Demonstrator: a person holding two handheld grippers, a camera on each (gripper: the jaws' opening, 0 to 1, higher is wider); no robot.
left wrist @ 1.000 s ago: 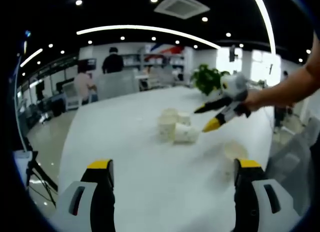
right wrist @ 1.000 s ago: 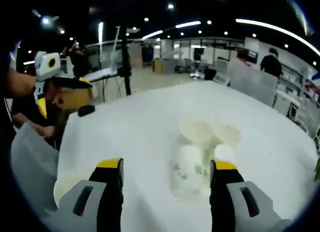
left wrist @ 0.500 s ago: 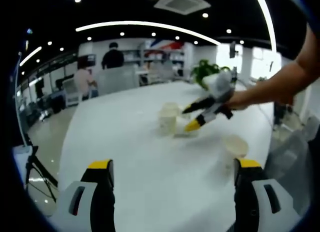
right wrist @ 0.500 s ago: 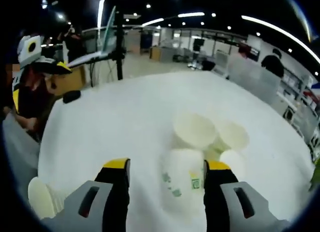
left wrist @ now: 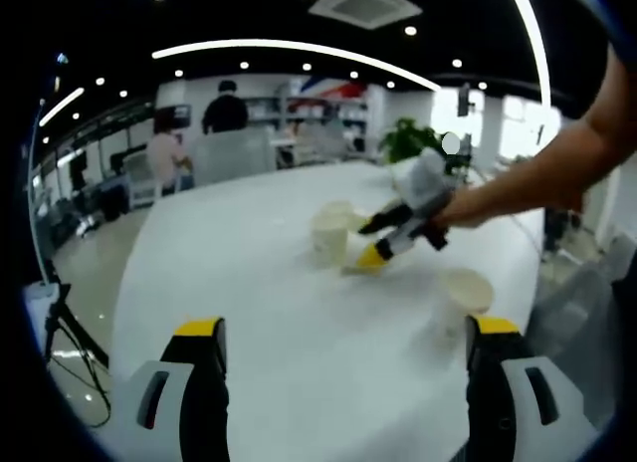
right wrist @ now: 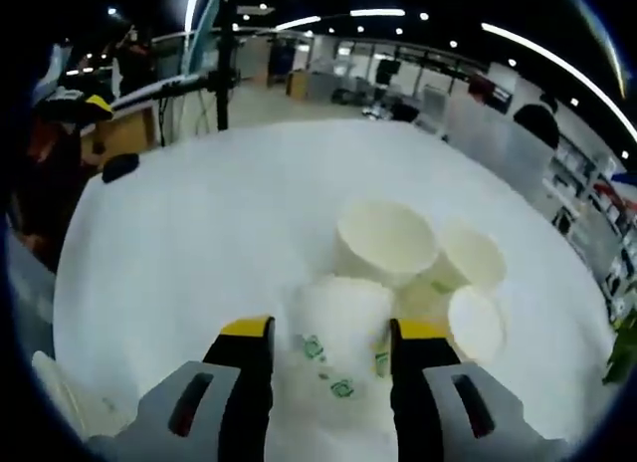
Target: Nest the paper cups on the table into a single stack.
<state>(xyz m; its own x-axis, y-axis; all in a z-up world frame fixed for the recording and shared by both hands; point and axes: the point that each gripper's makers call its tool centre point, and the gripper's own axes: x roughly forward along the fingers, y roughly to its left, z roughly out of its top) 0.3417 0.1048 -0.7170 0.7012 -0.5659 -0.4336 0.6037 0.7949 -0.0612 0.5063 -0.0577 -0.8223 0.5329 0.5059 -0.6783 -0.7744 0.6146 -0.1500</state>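
Several white paper cups sit grouped on the white table. One cup with green print lies on its side between the jaws of my right gripper, which stand close on either side of it with a thin gap on the left. Behind it stand an upright cup and a second cup; another lies at the right. In the left gripper view a hand holds the right gripper low beside an upright cup. My left gripper is wide open, with a lone cup near its right jaw.
A small black object lies near the table's far left edge. A potted plant stands beyond the table. People stand among desks at the back. A tripod stands on the floor left of the table.
My right gripper has moved forward over the lying cup and its jaws have narrowed around it. In the left gripper view it has dropped to the table beside the cups.
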